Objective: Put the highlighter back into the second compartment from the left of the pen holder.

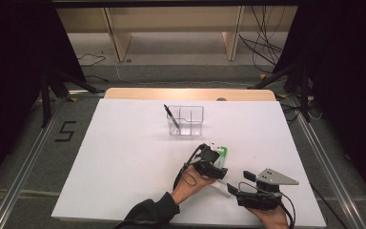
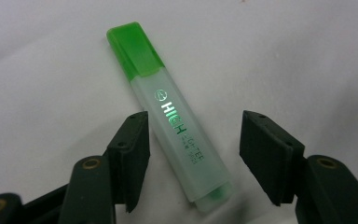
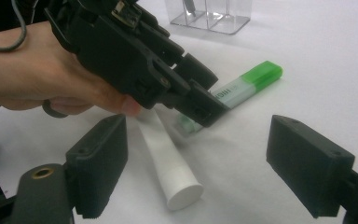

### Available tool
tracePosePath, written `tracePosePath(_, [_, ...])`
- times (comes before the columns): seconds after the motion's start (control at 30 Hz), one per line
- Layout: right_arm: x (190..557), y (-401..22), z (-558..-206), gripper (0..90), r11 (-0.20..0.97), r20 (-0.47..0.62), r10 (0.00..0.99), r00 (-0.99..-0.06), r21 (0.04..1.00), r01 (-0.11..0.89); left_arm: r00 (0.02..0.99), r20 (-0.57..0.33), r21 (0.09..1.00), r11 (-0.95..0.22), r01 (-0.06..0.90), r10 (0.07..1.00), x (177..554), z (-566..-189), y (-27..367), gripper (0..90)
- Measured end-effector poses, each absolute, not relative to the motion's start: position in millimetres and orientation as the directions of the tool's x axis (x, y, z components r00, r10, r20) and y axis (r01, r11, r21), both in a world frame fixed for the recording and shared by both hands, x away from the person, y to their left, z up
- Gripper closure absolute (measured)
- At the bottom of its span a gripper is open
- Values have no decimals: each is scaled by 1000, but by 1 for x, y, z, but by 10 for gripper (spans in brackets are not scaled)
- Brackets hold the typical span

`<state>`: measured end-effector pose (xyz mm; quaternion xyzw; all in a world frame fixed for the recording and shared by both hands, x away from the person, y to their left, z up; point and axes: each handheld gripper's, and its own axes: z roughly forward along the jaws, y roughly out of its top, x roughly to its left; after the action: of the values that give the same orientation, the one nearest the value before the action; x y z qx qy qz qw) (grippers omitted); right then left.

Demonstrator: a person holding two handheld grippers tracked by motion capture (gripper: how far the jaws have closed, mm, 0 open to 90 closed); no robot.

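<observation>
I see my left gripper [image 2: 193, 149] spread open astride a highlighter [image 2: 170, 116] that lies flat on the white table [image 2: 307, 56] — a frosted, translucent barrel with a bright green cap and "HIGH" printed in green along it. One jaw stands just beside the barrel, the other well clear. My right gripper [image 3: 196, 163] is open too, holding nothing, near a white tube [image 3: 170, 163]. A clear organiser [image 1: 186, 120] with a black pen [image 1: 170, 116] stands farther back.
</observation>
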<state>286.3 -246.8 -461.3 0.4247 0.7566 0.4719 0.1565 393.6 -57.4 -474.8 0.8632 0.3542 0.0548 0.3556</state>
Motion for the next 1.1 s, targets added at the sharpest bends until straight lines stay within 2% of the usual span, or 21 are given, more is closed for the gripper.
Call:
tracePosePath(0.33, [286,-247,-461,216,192,166,789,-591,848,494,746,-149,645,-508,571,649,395,-477,-58,534])
tracePosePath(0.9, [286,-247,-461,219,195,162,790,-591,847,494,757,-84,636,-550,542,648,394,-479,-64,528])
tracePosePath(1.1, [285,-247,-461,221,197,160,790,-592,848,493,759,-84,631,-555,542,646,395,-479,-63,585])
